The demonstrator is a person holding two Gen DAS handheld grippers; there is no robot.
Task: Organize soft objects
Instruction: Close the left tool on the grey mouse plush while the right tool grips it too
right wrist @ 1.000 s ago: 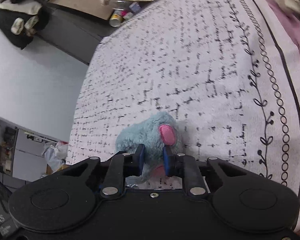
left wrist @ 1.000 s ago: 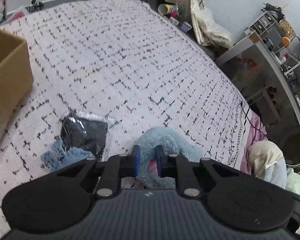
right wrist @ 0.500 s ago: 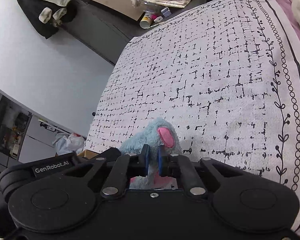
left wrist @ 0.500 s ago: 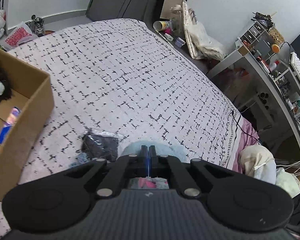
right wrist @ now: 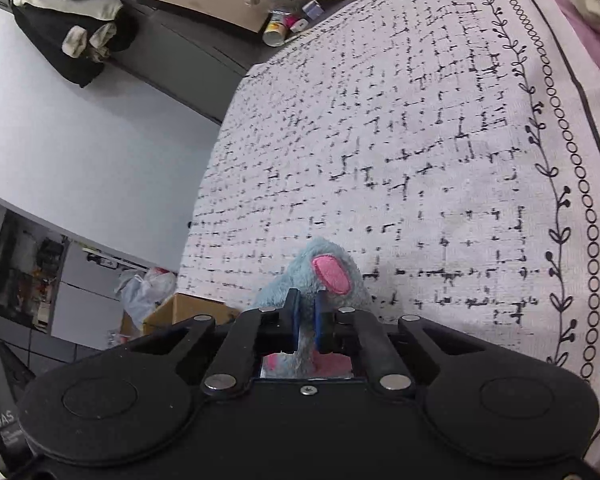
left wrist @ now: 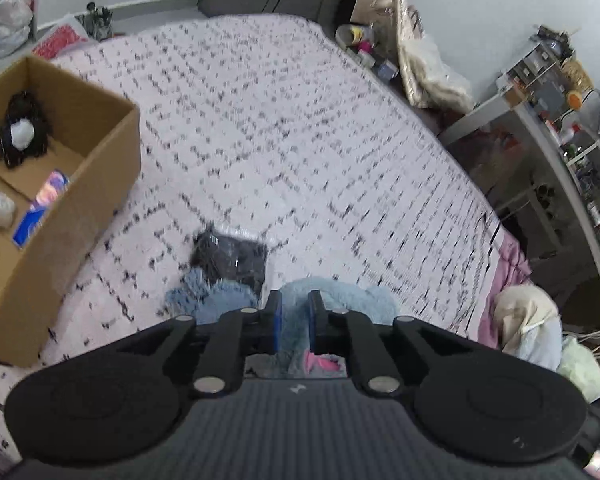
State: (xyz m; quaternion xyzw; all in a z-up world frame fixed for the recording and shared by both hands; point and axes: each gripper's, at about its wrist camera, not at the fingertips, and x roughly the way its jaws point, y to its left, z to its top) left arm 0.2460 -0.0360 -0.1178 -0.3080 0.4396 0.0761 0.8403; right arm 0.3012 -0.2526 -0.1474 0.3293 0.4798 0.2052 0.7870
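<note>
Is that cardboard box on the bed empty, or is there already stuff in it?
Not empty. The cardboard box is open-topped, and a black-and-white plush and a small blue packet lie inside.
</note>
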